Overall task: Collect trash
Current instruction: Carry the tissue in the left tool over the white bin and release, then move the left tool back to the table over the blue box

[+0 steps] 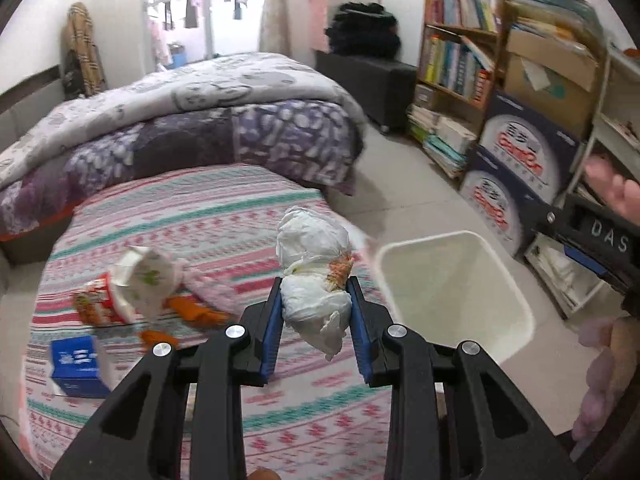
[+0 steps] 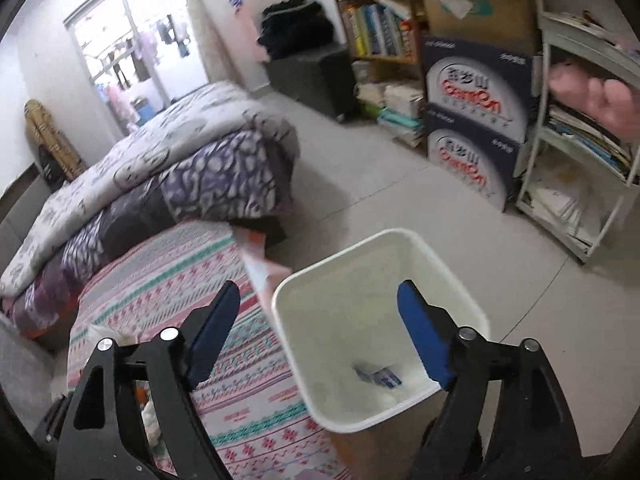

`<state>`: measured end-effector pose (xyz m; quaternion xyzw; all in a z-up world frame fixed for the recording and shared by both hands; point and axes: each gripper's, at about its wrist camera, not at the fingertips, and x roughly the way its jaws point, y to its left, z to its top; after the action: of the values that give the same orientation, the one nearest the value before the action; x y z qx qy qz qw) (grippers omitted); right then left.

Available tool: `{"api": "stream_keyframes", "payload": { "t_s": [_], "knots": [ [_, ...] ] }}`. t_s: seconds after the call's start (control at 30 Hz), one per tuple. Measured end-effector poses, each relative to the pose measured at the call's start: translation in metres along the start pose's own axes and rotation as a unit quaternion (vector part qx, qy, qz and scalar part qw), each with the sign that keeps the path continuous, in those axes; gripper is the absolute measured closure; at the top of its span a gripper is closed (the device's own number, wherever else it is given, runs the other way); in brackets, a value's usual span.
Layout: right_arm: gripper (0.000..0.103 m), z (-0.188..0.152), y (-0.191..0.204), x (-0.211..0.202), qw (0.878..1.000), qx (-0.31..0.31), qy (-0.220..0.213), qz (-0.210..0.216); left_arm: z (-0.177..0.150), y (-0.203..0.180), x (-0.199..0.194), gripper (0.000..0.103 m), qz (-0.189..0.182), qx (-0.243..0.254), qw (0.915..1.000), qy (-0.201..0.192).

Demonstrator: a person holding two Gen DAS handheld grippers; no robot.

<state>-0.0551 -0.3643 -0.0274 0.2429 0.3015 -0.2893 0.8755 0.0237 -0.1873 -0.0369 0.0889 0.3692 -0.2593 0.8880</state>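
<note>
White bag [image 1: 314,276] in left tongs [image 1: 315,304]

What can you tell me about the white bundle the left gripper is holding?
The bundle looks like crumpled white plastic or tissue, knotted into two lumps, with an orange-printed patch on one side. The left gripper pinches its lower half between blue pads, holding it upright above the bed, beside the bin. Nothing else touches it.
</note>
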Motion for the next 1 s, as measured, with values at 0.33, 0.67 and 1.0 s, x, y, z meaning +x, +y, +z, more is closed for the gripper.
{"api": "stream_keyframes", "payload": {
  "t_s": [0.33, 0.67, 1.0],
  "knots": [
    [0.017, 0.024, -0.049, -0.013, 0.998, 0.062, -0.031, -0.013, 0.008, -0.061, 0.01, 0.07, -0.092, 0.027, 0.995, 0.03],
    [0.012, 0.029, -0.065, -0.015, 0.995, 0.094, -0.032, -0.011, 0.007, -0.076, 0.014, 0.028, -0.094, 0.043, 0.9945, 0.015],
    [0.01, 0.012, -0.01, -0.009, 0.999, 0.032, -0.018, 0.004, -0.007, -0.041, 0.005, 0.023, 0.001, 0.067, 0.9977, 0.003]
  ]
}}
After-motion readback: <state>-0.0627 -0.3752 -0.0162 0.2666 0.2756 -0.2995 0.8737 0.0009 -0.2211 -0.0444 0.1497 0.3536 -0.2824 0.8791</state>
